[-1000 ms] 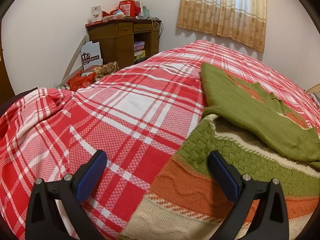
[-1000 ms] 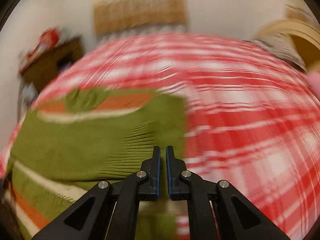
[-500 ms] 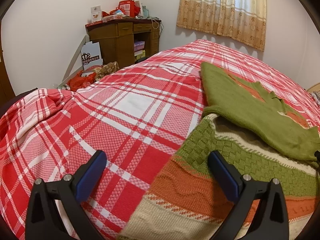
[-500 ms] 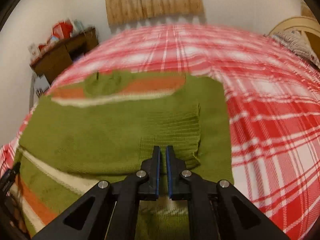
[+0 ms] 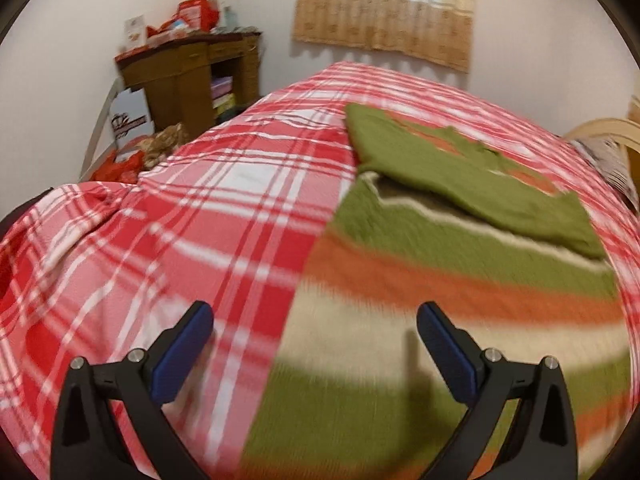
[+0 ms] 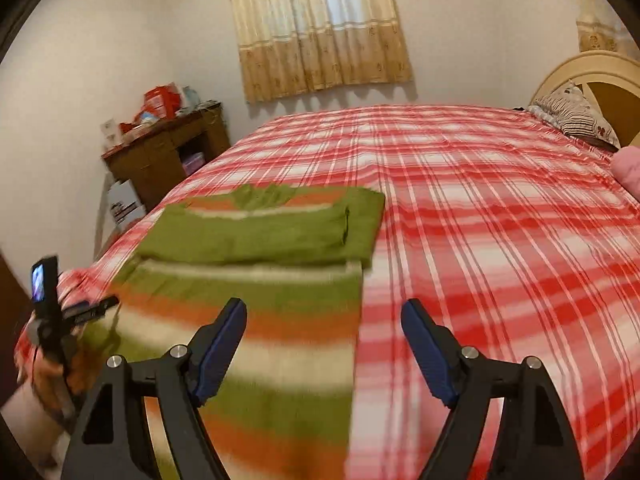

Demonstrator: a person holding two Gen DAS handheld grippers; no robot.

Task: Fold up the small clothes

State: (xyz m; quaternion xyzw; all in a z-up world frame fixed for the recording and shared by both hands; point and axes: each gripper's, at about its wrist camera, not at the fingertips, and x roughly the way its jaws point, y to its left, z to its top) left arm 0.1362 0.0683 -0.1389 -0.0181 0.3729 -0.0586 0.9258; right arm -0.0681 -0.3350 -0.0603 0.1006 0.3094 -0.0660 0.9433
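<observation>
Sweater flat, sleeves folded; right claw just opened, empty, above hem.

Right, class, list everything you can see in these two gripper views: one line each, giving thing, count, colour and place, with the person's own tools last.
Sweater: one, striped green, orange and cream, near end of the bed, both sleeves folded across it.
Bedspread: one, red and white plaid, covering the bed.
Curtain: one, beige, on the far wall.
Desk: one, brown wood, far left corner, red packages on top.
Pillow: one, striped, at the headboard.
Headboard: one, cream, far right.
Left gripper: one, black with blue pads, open above the sweater's left edge.
Right gripper: one, black with blue pads, jaws just opened, nothing between them.
</observation>
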